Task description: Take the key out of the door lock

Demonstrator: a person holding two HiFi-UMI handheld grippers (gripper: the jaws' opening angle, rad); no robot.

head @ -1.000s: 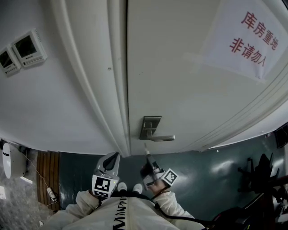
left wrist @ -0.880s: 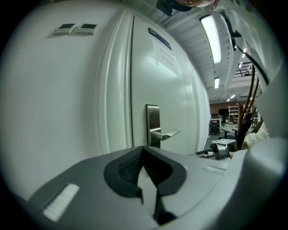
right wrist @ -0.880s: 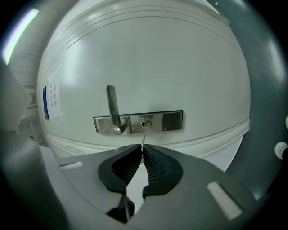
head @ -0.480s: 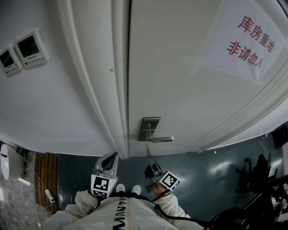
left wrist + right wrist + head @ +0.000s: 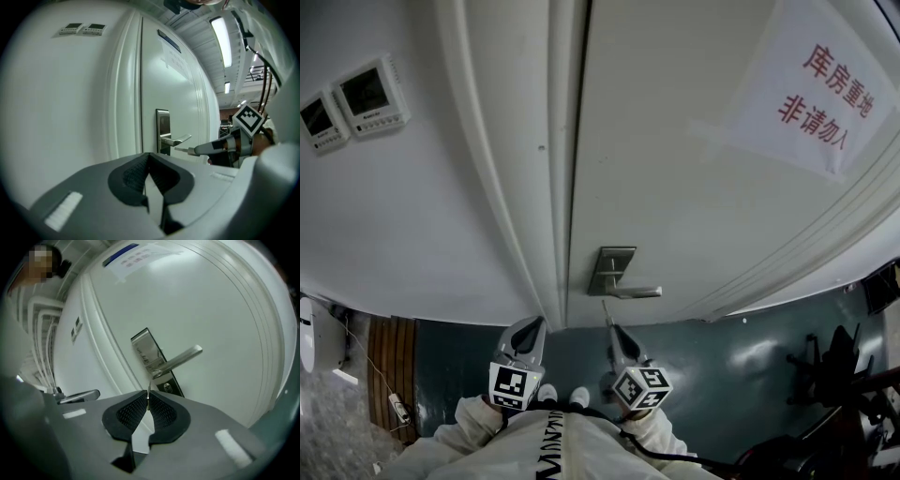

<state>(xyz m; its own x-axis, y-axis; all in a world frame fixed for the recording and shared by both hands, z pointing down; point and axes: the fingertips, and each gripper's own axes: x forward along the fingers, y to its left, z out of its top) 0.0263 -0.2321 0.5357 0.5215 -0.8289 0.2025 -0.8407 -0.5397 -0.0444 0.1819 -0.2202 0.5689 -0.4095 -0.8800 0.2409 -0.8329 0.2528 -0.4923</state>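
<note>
Two grey grippers point at the white panelled door: the right gripper is clamped on the slim silver key, its tip just clear of the round keyhole below the steel lever handle, so extraction looks done. Next, I judge, comes a straight pull-back; the left gripper, jaws together and empty, is held low alongside.

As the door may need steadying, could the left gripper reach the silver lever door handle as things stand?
Probably yes: the left gripper, shut and empty, faces the silver lever door handle with nothing between; the right gripper, shut on the thin metal key, sits close by.
</note>
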